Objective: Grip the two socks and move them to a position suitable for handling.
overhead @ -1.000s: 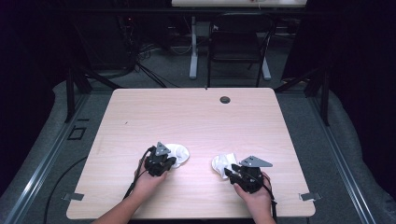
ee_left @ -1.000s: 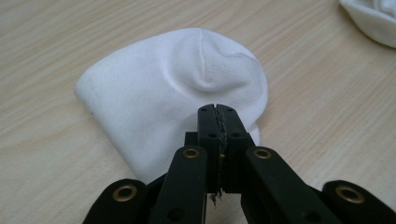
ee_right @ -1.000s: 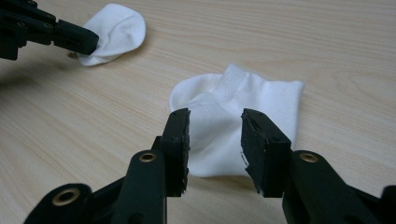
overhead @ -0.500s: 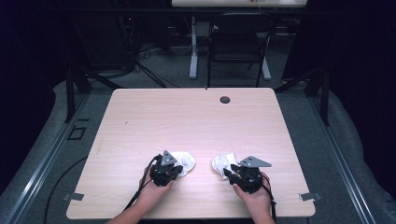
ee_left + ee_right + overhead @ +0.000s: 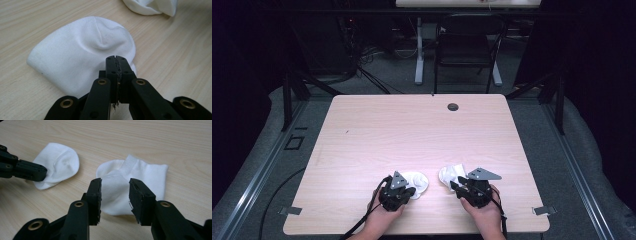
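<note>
**Inspector:** Left gripper (image 5: 117,62): jaws pressed together, pinching the edge of the left sock (image 5: 82,62) (a thread of fabric shows in the seam between them). Right gripper (image 5: 115,188): jaws spread, with the right sock (image 5: 140,177) lying between and beyond them, not gripped as far as I can tell.

**Clerk:** Where are the socks?

**Inspector:** Both lie on the table (image 5: 412,130) near its front edge, the left one about the middle of that edge and the right one towards the front right corner, slightly apart.

**Clerk:** Progress?

**Inspector:** Early, in my judgement. One sock is secured; the other waits for a grip. The socks are not yet paired or laid together.
</note>
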`<action>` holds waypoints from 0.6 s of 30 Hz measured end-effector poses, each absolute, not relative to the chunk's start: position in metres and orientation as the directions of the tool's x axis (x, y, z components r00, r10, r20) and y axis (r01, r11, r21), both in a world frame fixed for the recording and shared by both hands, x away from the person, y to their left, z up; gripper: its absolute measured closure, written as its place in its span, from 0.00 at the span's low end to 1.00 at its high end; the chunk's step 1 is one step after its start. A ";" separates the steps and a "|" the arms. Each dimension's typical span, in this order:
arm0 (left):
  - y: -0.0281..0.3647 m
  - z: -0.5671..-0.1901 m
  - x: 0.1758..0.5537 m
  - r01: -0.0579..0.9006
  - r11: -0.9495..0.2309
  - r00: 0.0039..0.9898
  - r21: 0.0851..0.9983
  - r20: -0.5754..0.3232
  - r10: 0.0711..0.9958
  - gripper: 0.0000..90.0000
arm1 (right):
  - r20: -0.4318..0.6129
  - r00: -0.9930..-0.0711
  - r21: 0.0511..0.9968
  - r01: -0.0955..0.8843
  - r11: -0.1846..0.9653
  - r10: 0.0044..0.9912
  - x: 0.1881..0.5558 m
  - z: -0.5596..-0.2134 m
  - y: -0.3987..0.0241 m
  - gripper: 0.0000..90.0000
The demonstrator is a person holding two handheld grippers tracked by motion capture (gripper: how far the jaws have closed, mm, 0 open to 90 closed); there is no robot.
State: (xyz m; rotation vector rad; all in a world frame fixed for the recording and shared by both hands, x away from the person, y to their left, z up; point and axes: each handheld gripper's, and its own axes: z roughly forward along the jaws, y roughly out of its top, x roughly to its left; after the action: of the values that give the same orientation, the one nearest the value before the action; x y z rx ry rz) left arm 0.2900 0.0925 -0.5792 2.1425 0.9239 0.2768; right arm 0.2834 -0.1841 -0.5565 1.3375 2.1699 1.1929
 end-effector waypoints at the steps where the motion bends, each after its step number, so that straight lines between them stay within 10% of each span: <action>1: 0.092 -0.579 0.289 0.521 -0.446 0.718 0.728 -0.092 0.690 0.99 | 0.145 -0.505 0.790 0.577 0.207 0.851 0.283 -0.557 -0.184 0.69; 18: 0.066 -0.565 0.303 0.455 -0.441 0.737 0.774 -0.049 0.674 0.77 | 0.145 -0.511 0.792 0.574 0.210 0.847 0.283 -0.556 -0.184 0.69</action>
State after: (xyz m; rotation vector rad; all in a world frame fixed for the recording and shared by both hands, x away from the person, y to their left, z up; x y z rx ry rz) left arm 0.3031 0.0657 -0.5654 2.1129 0.8494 0.3390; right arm 0.2835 -0.1840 -0.5562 1.3323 2.1699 1.1995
